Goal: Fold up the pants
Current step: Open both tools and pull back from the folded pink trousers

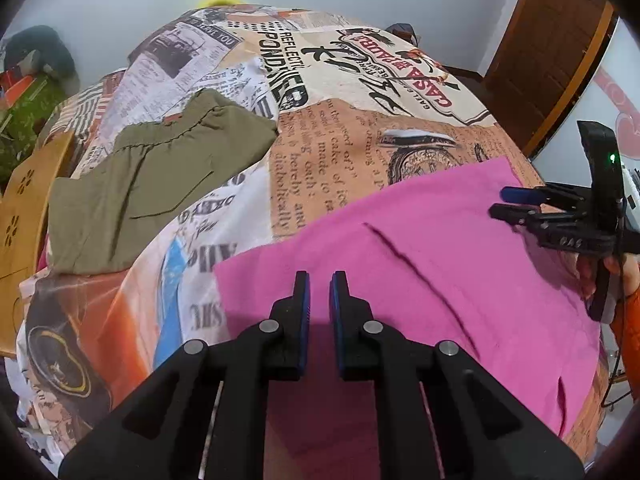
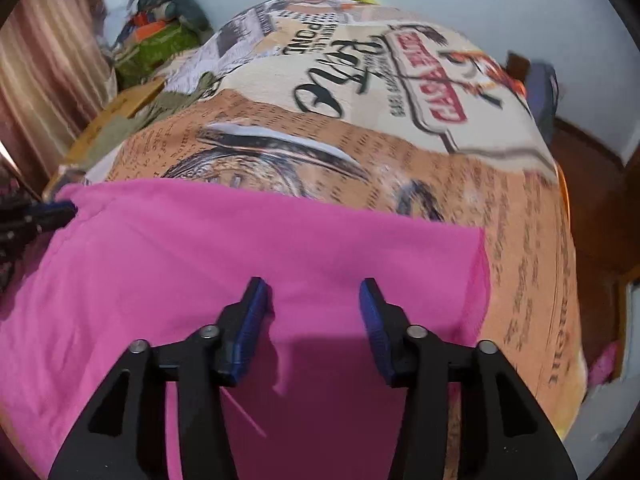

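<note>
So the pink pants [image 1: 420, 264] are lying flat on the surface under that newspaper-print cover [image 1: 320, 136] (can't tell if it's a bed or something else), on the near side, with both grippers hanging right over them. Looks like thin, soft knit fabric: light, floppy, zero stiffness. It'll drape and sag the second you lift it, and pinching one layer may well drag the layer under it along too. Not fragile, not really slippery, but it will bunch up if you push instead of lift.

The left gripper [image 1: 320, 286] is above the near left part of the pants with its jaws nearly closed, only a narrow slit between the blue pads, and no cloth in that slit as far as I can see. The right gripper [image 2: 312, 300] is over the near right part, jaws standing apart with nothing between them, just pink fabric below.

Where I'd grab: the edges and corners, not the middle. The right edge of the pants in the right wrist view looks clean and straight, so that's a good pinch spot. There's a dark crease [image 1: 420, 276] running diagonally across the fabric in the left wrist view, probably worth smoothing out.

An olive-green garment [image 1: 152, 184] sits folded further off to the far left, well apart from the pink one.
</note>
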The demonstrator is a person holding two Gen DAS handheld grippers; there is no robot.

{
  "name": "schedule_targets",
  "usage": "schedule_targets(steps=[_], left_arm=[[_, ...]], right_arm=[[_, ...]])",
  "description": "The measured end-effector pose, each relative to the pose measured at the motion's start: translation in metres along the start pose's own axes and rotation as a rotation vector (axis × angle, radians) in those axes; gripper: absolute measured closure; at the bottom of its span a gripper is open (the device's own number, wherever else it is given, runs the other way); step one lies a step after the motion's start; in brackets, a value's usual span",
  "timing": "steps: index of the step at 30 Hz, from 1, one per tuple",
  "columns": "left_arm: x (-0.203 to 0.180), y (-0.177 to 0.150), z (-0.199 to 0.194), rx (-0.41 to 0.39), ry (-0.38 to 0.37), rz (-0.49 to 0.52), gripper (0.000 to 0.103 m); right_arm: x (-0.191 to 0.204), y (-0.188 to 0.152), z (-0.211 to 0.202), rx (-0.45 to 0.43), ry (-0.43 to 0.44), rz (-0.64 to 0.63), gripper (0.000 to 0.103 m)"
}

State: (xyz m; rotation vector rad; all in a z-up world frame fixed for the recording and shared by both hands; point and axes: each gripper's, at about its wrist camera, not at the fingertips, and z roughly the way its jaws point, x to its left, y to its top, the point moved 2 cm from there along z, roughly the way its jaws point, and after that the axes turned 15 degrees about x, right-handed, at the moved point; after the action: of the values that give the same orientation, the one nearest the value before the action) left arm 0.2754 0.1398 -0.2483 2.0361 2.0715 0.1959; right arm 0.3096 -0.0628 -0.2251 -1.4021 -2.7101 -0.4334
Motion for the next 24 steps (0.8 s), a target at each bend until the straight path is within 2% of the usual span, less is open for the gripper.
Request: schedule_targets(steps=[1,2,7,9,17,24], left_arm=[[0.000,-0.002,0.001,-0.002,0.025,-0.006,0.083],[0.000,-0.004,0.001,-0.007,0.041,-0.014,0.080],[0.001,-0.003,-0.005,-0.001,0.053,-0.040,0.079],[0.000,-0.005,-0.013,-0.011,0.070,-0.042,0.079],[-0.010,-0.023,-0.079,-0.138,0.072,-0.051,0.076],[-0.027,-0.055,-0.140,-0.268,0.090,-0.031,0.055]], right_arm=[[-0.001,-0.002,-0.001,0.000,0.001,0.000,0.054],[0.000,-0.003,-0.002,-0.002,-0.003,0.005,0.054],[0.010,-0.002,-0.011,0.006,-0.069,0.011,0.053],[0.013,-0.004,-0.025,-0.021,-0.080,0.010,0.052],[0.034,-0.022,-0.102,-0.170,-0.069,0.004,0.052],[0.069,-0.048,-0.158,-0.281,-0.099,-0.042,0.051]])
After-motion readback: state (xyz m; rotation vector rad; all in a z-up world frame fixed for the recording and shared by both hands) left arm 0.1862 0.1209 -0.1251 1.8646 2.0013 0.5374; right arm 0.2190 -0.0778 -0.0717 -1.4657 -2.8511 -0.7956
